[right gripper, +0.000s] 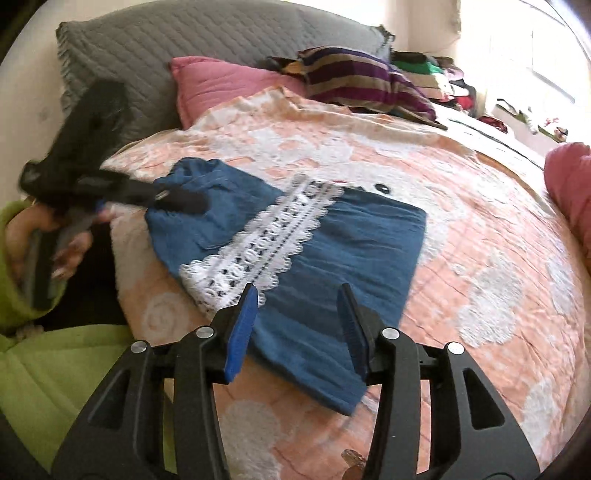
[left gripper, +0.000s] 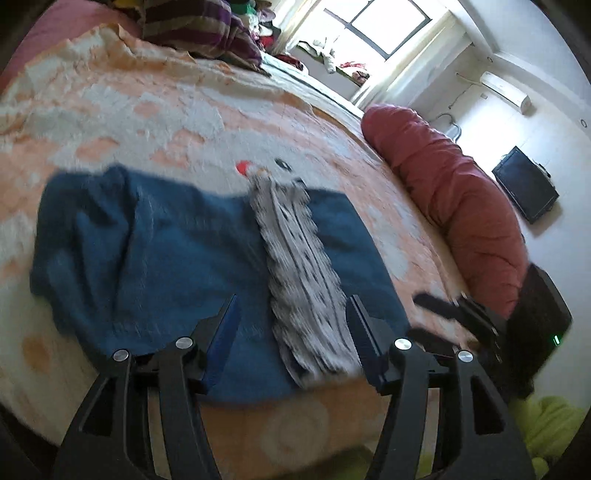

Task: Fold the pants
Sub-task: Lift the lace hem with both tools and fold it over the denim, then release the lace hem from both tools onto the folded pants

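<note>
The blue pants point(right gripper: 295, 258) lie folded into a rough rectangle on the bed point(right gripper: 480, 229), on its peach-and-white patterned bedspread point(left gripper: 155, 110), near the bed's near edge. A white lace strip point(right gripper: 258, 240) runs across the top of the pants from the near edge toward the far side.

The left hand-held gripper point(left gripper: 291, 321) is held low over the near edge of the bed, tilted down and pointing along the lace strip. Its two fingers are spread wide apart, one on each side of the strip, and nothing sits between them. In the right wrist view the same tool point(right gripper: 177, 199) reaches in from the left edge of the bed, its tips over the bunched end of the pants; the picture is blurred there, so contact cannot be told. The person's left hand point(right gripper: 44, 240), in a lime green sleeve point(right gripper: 14, 302), wraps the handle.

The right hand-held gripper point(right gripper: 299, 306) is angled down over the pants' near corner, its blue-padded fingers point(right gripper: 242, 332) parted and grasping nothing.

A red bolster point(left gripper: 450, 206) lies along the bed's right edge. A pink pillow point(right gripper: 221, 85), a grey quilted headboard point(right gripper: 184, 33) and a striped cloth point(right gripper: 362, 81) are at the far end.
</note>
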### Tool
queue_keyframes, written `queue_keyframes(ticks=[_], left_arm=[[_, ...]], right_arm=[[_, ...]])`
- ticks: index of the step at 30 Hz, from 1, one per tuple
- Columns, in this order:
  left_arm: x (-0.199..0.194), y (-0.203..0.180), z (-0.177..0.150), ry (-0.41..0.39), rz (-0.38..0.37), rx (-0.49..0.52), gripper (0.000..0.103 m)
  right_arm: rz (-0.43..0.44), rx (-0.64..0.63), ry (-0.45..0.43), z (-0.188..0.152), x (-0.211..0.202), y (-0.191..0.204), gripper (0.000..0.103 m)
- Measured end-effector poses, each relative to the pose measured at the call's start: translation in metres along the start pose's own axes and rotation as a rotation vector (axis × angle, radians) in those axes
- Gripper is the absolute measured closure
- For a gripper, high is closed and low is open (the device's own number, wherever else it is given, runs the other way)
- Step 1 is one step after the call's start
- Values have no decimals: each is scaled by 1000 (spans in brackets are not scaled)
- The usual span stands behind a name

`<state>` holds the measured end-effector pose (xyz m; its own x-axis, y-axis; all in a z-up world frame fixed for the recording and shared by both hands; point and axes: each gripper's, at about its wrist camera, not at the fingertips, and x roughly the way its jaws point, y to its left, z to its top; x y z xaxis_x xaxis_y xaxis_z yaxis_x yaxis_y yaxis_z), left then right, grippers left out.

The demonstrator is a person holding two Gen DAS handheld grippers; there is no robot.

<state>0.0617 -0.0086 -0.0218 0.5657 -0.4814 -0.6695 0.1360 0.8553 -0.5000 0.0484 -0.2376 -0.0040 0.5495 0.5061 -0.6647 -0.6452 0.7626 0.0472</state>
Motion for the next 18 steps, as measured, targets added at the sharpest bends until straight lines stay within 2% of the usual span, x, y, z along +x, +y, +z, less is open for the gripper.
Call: queue_keyframes(ticks=[5,11,14,15,16,18], left_arm=[[10,-12,-17,55,-22,-3,45],[37,-12,-29,126,-7,-67,45],[51,-22,-32,137,19,-42,46],[54,-25,-32,134,24,-31,49],[58,-27,-31,136,28,-24,64],[58,-29,-33,144,18,-14,76]], right_arm=[[-2,61,-2,-4,0,-16,58],[7,77,-3,-13,-2,-20,55],[21,99,3,-17,3,-24,52],[24,103,9,-18,5,-24,52],[26,105,13,-19,7,-24,52],[35,111,16,-19,8,-24,52]])
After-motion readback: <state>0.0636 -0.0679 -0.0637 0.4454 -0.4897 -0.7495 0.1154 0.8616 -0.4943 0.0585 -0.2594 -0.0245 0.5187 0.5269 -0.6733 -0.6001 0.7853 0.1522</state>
